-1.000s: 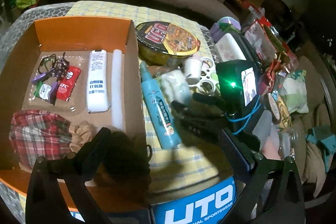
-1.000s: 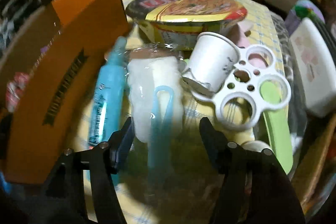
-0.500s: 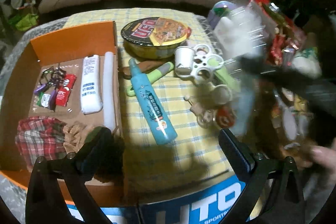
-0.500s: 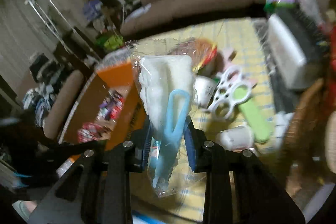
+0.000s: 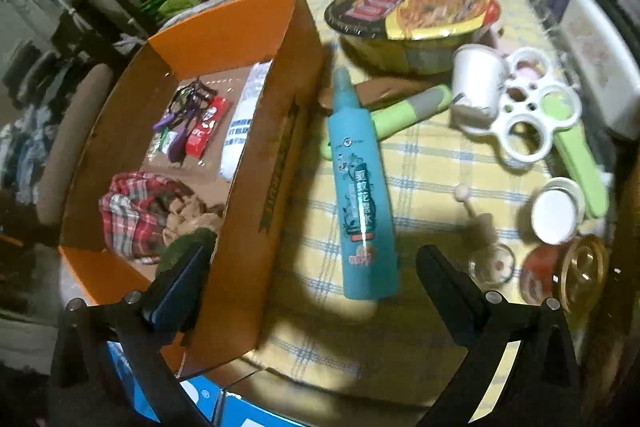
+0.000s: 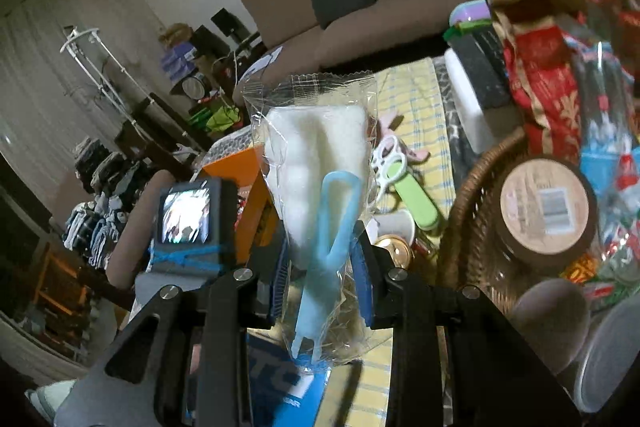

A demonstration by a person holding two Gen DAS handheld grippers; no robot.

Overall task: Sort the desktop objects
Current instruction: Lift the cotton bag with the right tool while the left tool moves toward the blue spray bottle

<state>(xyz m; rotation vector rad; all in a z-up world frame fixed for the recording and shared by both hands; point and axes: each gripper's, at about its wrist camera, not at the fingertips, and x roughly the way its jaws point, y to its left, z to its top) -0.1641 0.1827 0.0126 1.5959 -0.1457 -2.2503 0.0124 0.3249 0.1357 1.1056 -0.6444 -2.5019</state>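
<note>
My right gripper [image 6: 320, 279] is shut on a clear plastic packet [image 6: 316, 163] holding a white pad and a light blue handle, lifted high above the table. My left gripper [image 5: 312, 279] is open and empty, low over the table. Its left finger [image 5: 180, 287] hangs over the orange cardboard box [image 5: 256, 163], its right finger [image 5: 448, 283] over the yellow checked cloth. A teal spray bottle [image 5: 360, 199] lies between the fingers, beside the box wall. The box holds a plaid cloth [image 5: 136, 211], a white tube [image 5: 244, 123] and small sachets [image 5: 196, 127].
On the cloth lie a noodle bowl [image 5: 412, 19], a white cup [image 5: 476, 75], a white and green opener [image 5: 532, 123], a green-handled tool [image 5: 408, 111], small lids and jars [image 5: 556, 215]. A wicker basket [image 6: 476, 195] of snacks and jars stands at the right. A sofa [image 6: 380, 3] is behind.
My right gripper closed on the packet and lifted it off the table, up and to the right. My left gripper moved right and lower, toward the teal bottle.
</note>
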